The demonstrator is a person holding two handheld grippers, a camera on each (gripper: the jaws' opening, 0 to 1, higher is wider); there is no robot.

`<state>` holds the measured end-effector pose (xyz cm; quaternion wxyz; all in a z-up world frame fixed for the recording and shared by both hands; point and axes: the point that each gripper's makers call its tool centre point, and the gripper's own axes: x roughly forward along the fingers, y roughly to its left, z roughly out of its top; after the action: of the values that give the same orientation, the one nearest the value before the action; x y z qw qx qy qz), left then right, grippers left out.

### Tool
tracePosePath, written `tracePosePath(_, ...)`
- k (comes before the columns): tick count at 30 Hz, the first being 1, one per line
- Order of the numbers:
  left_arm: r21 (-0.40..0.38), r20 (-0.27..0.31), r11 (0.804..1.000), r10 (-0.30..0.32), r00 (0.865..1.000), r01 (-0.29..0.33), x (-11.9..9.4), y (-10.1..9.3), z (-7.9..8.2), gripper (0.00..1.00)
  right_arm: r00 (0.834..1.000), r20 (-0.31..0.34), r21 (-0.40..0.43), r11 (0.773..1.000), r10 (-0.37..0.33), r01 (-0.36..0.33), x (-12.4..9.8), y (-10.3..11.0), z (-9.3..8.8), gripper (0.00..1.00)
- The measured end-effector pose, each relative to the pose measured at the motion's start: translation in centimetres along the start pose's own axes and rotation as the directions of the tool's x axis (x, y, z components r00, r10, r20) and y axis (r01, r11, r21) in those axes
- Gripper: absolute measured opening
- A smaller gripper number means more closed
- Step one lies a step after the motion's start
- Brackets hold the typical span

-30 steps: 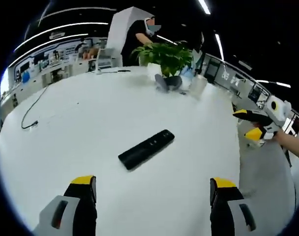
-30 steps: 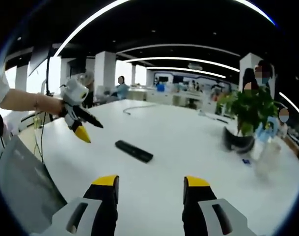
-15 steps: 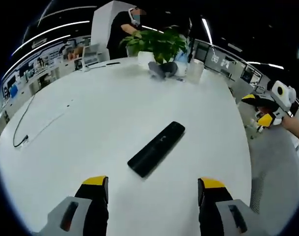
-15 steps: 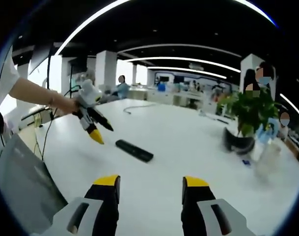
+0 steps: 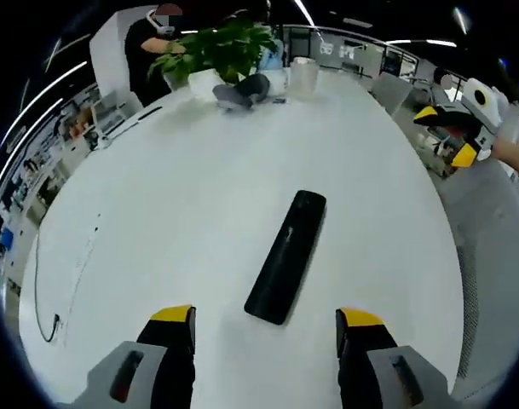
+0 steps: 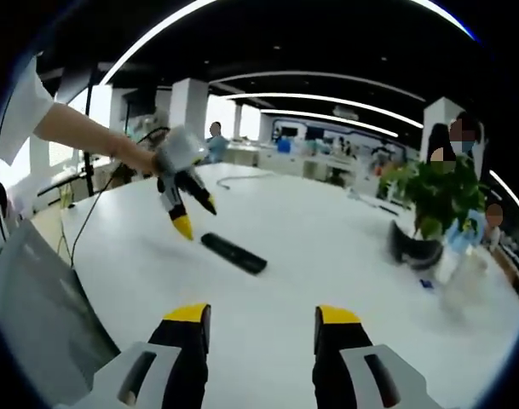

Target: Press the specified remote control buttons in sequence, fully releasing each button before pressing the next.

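- Left gripper view: the left tongs (image 5: 266, 319) hang with jaws wide apart and nothing between them, just above the white bench (image 5: 157, 213). The black remote control (image 5: 287, 256) lies flat on the bench, its near end between and just beyond the yellow jaw tips, its length running away toward the far side.
- Left gripper view, further off: the right tongs (image 5: 453, 136) hover past the bench's right edge, jaws apart and empty. A potted plant (image 5: 221, 51), a dark grey object and a cup (image 5: 303, 75) stand at the far end; a thin cable (image 5: 59, 290) trails along the left.
- Right gripper view: the right tongs (image 6: 261, 315) stand open and empty, well back from the remote control (image 6: 233, 254). The left tongs (image 6: 191, 213) point down just beside the remote's far end, apart from it, jaws spread.
- Handling, as a judgement: the remote looks stiff, light and smooth-shelled, so on this glossy bench it could skid or pivot under an off-centre push. A button wants one jaw tip pressed straight down; if steadying is needed, pin the long edges near mid-length, clear of the keys.
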<state>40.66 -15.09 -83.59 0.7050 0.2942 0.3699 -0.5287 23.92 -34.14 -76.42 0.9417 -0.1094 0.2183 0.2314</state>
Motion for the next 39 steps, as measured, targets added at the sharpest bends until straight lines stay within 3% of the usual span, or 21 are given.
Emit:
tracePosePath(4,-0.006,0.003,1.000,-0.019,1.000,0.019,0.6,-0.1,0.6,0.69,1.000,-0.007,-0.009,1.000,-0.006,0.006,0.0,-0.1,-0.1,0.46)
tracePosePath(7,0.020,-0.030,1.000,-0.011,0.999,0.012,1.2,0.1,0.3,0.70,1.000,-0.006,-0.028,0.999,-0.027,0.027,-0.1,-0.4,-0.1,0.48)
tracePosePath(21,0.048,-0.076,0.998,-0.044,0.996,0.047,3.2,-0.5,-0.1,0.68,0.999,-0.026,-0.048,0.998,-0.037,0.035,0.0,-0.5,-0.5,0.47)
tracePosePath(26,0.035,-0.087,0.994,-0.103,0.991,0.107,3.5,-1.0,0.2,0.58,0.999,-0.036,-0.054,0.998,-0.039,0.037,0.1,-0.5,-0.7,0.48)
tracePosePath(28,0.071,-0.102,0.993,-0.091,0.991,0.099,3.5,-0.7,0.3,0.55,0.998,-0.041,-0.057,0.998,-0.039,0.036,0.1,-0.5,-0.8,0.48)
tracePosePath(32,0.053,-0.091,0.993,-0.100,0.991,0.105,4.0,-0.7,0.9,0.54,0.998,-0.043,-0.059,0.998,-0.039,0.037,0.1,-0.5,-0.8,0.48)
tracePosePath(39,0.090,-0.114,0.990,-0.097,0.989,0.108,4.6,-1.0,0.8,0.52,0.998,-0.047,-0.060,0.997,-0.043,0.040,0.1,-0.6,-0.8,0.47)
